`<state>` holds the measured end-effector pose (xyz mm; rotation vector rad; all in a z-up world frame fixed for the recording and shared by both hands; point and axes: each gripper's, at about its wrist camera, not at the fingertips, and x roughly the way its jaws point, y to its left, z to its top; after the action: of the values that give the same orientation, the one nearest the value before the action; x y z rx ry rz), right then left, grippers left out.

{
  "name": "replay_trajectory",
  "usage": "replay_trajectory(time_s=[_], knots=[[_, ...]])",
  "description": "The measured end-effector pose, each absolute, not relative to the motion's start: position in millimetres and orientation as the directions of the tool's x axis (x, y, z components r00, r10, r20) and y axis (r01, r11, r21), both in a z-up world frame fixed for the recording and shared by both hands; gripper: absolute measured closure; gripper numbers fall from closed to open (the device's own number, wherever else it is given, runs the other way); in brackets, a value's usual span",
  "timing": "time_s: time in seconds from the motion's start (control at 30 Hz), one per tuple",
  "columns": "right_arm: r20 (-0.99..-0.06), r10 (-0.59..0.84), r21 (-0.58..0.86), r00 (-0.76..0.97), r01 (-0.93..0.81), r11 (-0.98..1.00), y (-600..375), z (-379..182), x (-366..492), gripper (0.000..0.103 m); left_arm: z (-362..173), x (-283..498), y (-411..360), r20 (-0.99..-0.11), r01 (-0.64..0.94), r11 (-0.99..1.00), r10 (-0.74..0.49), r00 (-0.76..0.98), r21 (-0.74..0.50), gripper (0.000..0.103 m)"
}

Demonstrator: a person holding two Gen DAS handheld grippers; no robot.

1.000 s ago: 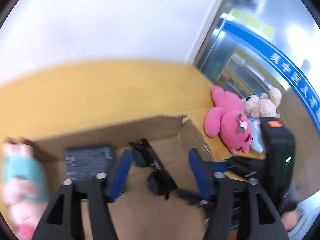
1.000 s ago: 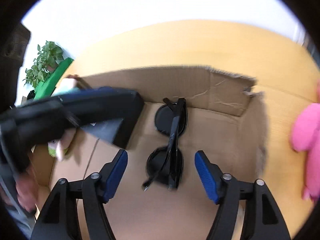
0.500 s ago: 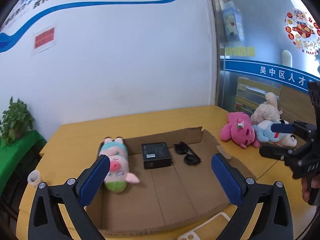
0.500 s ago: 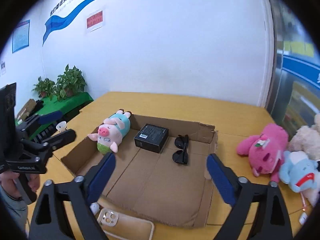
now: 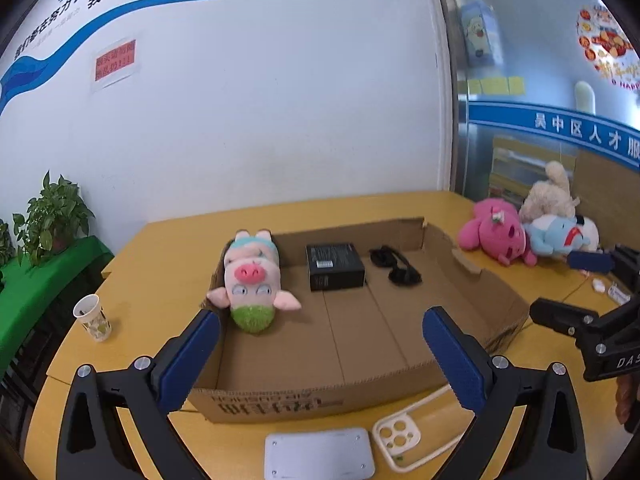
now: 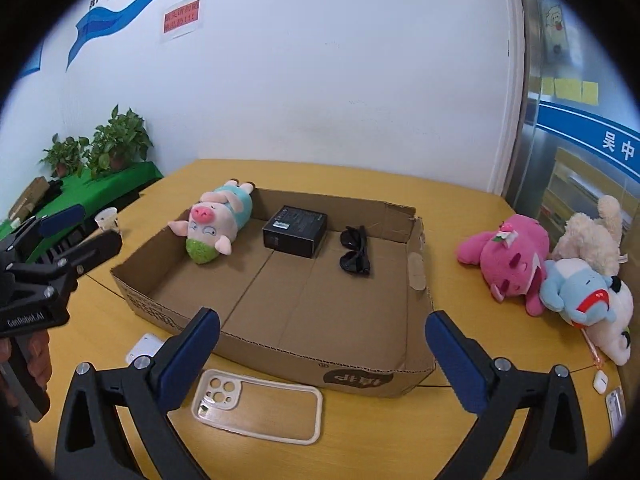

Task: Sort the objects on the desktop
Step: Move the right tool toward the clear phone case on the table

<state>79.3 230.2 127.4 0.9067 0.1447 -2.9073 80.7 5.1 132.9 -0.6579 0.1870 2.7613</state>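
Left wrist view: we hold the left gripper [image 5: 320,354] over the table's near edge, blue pads wide apart, nothing between them.
Right wrist view: our right gripper [image 6: 322,354] hangs spread just as wide, gripping nothing.
Box [image 5: 404,394]: open cardboard tray in the middle of the table [image 5: 168,252].
Pig [image 5: 252,280]: lying at the box's far left corner, head toward us.
Black case [image 5: 334,266]: flat against the box's far wall, centre.
Sunglasses [image 5: 394,268]: folded, just right of the case.
Phone case [image 6: 256,404]: on the table, just outside the box's near wall.
White plate [image 5: 318,454]: beside the phone case.
Plush pile [image 6: 560,264]: pink, cream and blue toys at the table's right edge.
Cup [image 5: 92,318]: near the table's left edge.
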Motion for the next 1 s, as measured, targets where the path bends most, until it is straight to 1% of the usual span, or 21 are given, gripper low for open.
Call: replay_trajectory(time_s=[0.1, 0.27, 0.37, 0.53, 0.7, 0.8, 0.9, 0.93, 0.97, 1.0], knots=[[-0.569, -0.075, -0.07, -0.819, 0.139, -0.988, 224, 121, 81, 0.0, 125, 84, 2, -0.472, -0.323, -0.945, 0.265, -0.841, 0.045, 0.0], [-0.553, -0.112, -0.038, -0.825, 0.159, -0.987, 223, 117, 85, 0.0, 114, 78, -13, -0.497, -0.359, -0.933, 0.313, -0.809, -0.002, 0.0], [-0.578, -0.111, -0.047, -0.809, 0.169, -0.984, 222, 110, 85, 0.0, 101, 69, -27, -0.514, -0.367, -0.93, 0.315, -0.798, 0.0, 0.0], [-0.611, -0.189, 0.037, -0.769, 0.211, -0.977, 224, 89, 84, 0.001, 73, 65, -43, -0.575, -0.366, -0.929, 0.327, -0.75, -0.05, 0.0], [-0.684, -0.184, 0.057, -0.706, 0.2, -0.978, 227, 54, 78, 0.001, 48, 75, -44, -0.63, -0.365, -0.923, 0.356, -0.69, -0.121, 0.0], [-0.769, -0.176, 0.059, -0.615, 0.206, -0.977, 228, 21, 65, 0.001, 39, 82, -36, -0.652, -0.38, -0.911, 0.387, -0.652, -0.16, 0.0], [-0.818, -0.158, 0.062, -0.553, 0.189, -0.98, 231, -6, 53, 0.008, 32, 86, -26, -0.672, -0.377, -0.909, 0.392, -0.628, -0.178, 0.0], [-0.827, -0.15, 0.06, -0.542, 0.18, -0.982, 233, -12, 50, 0.017, 29, 87, -23, -0.678, -0.377, -0.907, 0.397, -0.619, -0.188, 0.0], [-0.839, -0.145, 0.065, -0.524, 0.168, -0.984, 235, -19, 47, 0.031, 26, 87, -19, -0.684, -0.377, -0.906, 0.399, -0.611, -0.191, 0.0], [-0.848, -0.155, 0.082, -0.507, 0.164, -0.983, 238, -25, 45, 0.039, 24, 87, -15, -0.692, -0.372, -0.91, 0.388, -0.609, -0.184, 0.0]])
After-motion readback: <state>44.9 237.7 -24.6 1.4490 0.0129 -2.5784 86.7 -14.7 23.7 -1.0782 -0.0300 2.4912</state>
